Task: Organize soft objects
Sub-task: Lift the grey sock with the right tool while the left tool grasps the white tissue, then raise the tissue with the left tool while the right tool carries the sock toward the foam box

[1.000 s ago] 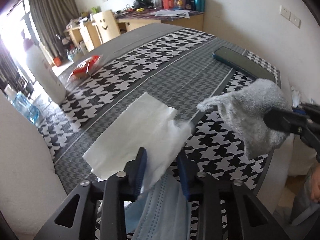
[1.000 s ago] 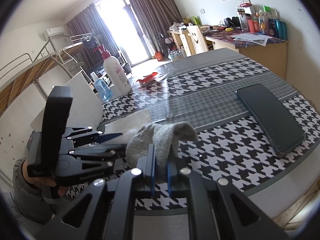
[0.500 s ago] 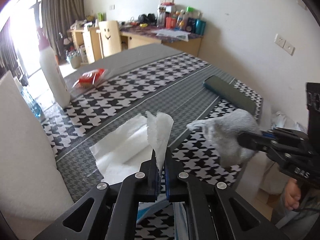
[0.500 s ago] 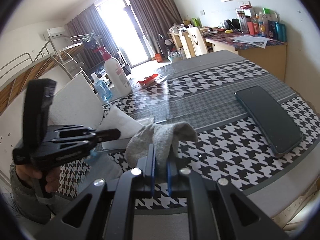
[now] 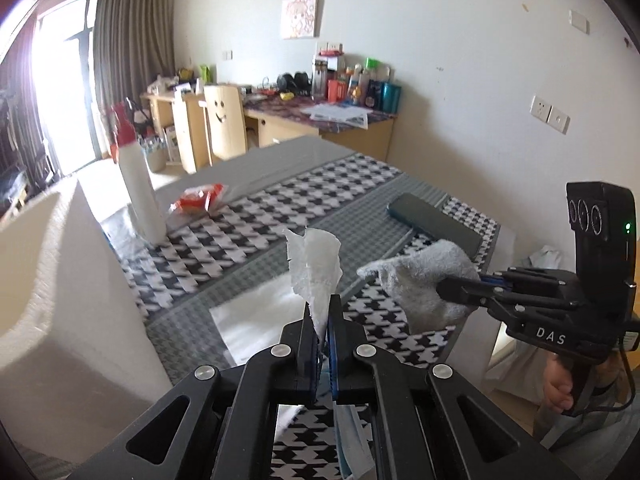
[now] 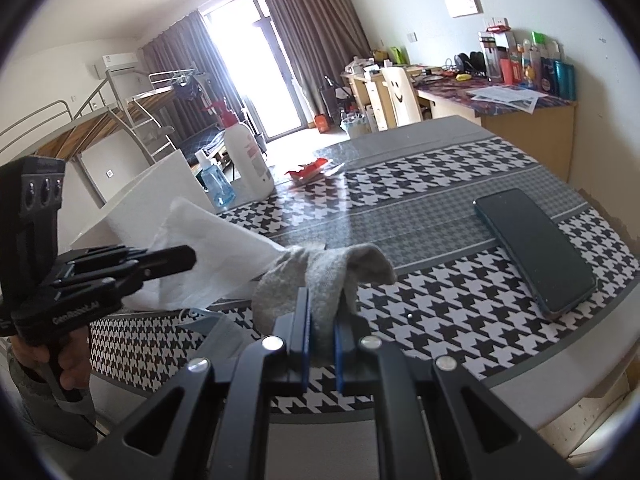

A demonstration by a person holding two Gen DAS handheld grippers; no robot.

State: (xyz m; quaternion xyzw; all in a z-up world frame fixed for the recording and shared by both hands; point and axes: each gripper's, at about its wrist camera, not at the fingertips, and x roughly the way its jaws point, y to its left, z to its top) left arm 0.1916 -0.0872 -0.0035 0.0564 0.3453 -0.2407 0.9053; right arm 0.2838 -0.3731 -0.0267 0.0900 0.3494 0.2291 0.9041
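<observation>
My left gripper (image 5: 323, 312) is shut on a corner of a white paper towel (image 5: 314, 268) and lifts it off the houndstooth table; the towel (image 6: 200, 256) hangs from it in the right wrist view. My right gripper (image 6: 322, 312) is shut on a grey sock (image 6: 320, 276) and holds it above the table's near edge. The sock (image 5: 424, 284) and the right gripper (image 5: 452, 290) show to the right in the left wrist view. A blue face mask (image 5: 352, 436) lies on the table under the left gripper and also shows in the right wrist view (image 6: 208, 320).
A white bin (image 5: 60, 300) stands at the left of the table. A dark phone (image 6: 532, 248) lies at the right. A white pump bottle (image 6: 246, 160), a blue sanitizer bottle (image 6: 214, 184) and a red snack packet (image 6: 308, 170) stand farther back.
My left gripper shut on the paper towel's corner and raised it off the table. The right gripper has kept the sock held in place.
</observation>
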